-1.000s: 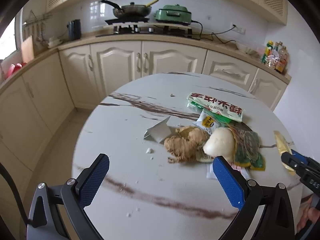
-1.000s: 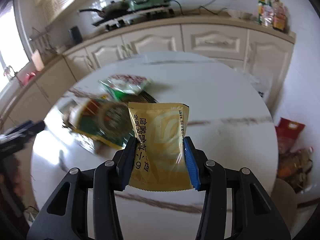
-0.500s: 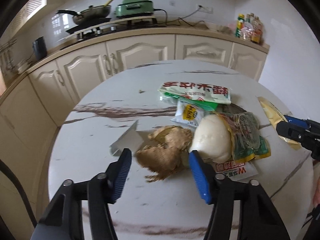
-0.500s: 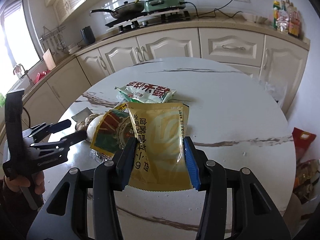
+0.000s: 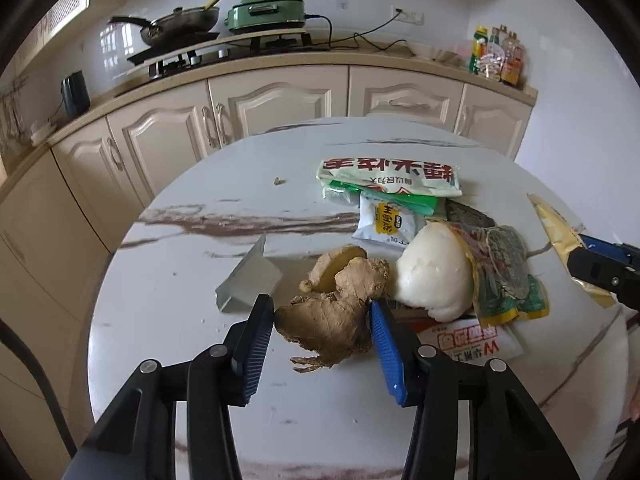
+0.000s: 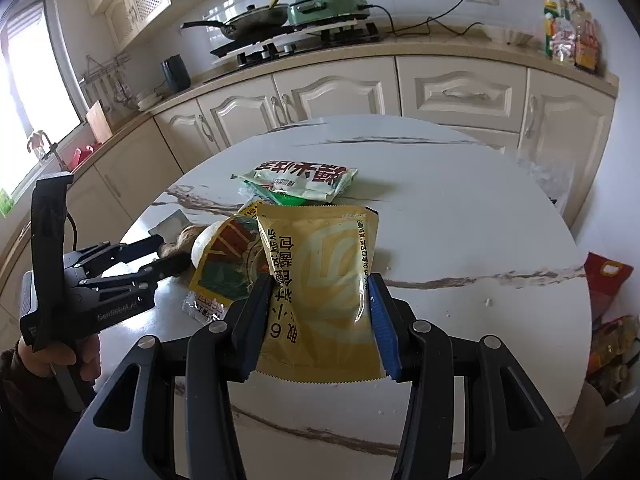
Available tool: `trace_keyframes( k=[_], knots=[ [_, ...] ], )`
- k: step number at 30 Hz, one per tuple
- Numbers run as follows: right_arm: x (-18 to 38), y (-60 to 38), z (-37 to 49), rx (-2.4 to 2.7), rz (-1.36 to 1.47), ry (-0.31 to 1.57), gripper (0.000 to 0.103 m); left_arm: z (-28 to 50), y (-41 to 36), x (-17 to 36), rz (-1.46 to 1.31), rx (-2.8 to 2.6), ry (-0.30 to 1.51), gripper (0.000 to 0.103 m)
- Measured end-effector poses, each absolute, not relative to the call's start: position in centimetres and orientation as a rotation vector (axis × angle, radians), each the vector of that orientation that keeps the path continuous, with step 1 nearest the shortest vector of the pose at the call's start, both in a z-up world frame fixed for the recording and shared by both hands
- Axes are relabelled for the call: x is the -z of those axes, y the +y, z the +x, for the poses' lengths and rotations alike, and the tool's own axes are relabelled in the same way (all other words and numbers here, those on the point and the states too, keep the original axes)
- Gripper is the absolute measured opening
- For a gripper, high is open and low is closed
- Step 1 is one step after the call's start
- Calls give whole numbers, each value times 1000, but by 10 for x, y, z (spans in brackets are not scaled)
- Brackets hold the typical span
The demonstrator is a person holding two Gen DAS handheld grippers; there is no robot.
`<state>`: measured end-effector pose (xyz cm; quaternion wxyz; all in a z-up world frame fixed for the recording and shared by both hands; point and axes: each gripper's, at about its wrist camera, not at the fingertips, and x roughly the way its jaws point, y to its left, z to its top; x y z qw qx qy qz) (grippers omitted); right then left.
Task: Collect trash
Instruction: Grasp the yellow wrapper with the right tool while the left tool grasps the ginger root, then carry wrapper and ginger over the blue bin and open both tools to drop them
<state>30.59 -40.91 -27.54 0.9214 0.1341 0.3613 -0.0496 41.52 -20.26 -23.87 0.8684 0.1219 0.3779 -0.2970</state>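
left gripper (image 5: 322,320) is closing its blue pads around a knobbly ginger root (image 5: 332,316) lying on the round marble counter (image 5: 168,280), both pads at the root's sides. right gripper (image 6: 318,312) clamps a yellow snack packet (image 6: 324,276) above the counter. just beside the ginger lie a white bun (image 5: 434,276) and other wrappers (image 5: 390,178).

This is a home kitchen. Cream cabinets (image 5: 276,108) run under a long counter (image 6: 460,46) along the wall. On the counter a stove (image 5: 192,58) carries a pan (image 5: 180,28), with a green cooker (image 5: 266,12) beside it and bottles (image 5: 496,54) at the far end. A round marble table (image 5: 180,264) stands in front, and a window (image 6: 36,80) is at the left.
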Motion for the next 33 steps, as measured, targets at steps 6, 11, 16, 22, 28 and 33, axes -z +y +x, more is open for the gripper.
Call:
trace_keyframes(
  k=[6, 11, 16, 22, 28, 33],
  knots=[
    [265, -397, 301, 88, 260, 725, 45, 405, -188, 234, 208, 617, 806, 45],
    [249, -380, 296, 69, 236, 699, 45, 378, -165, 203, 167, 618, 741, 45],
    [226, -348, 292, 39, 193, 667, 45, 340, -132, 163, 127, 595, 624, 45],
    [203, -278, 297, -46, 121, 621, 45, 299, -67, 136, 110, 446, 516, 45],
    [208, -170, 324, -214, 34, 636, 45, 276, 29, 145, 72, 255, 526, 45],
    [237, -81, 348, -357, -46, 683, 45, 272, 111, 174, 22, 105, 605, 45]
  ],
)
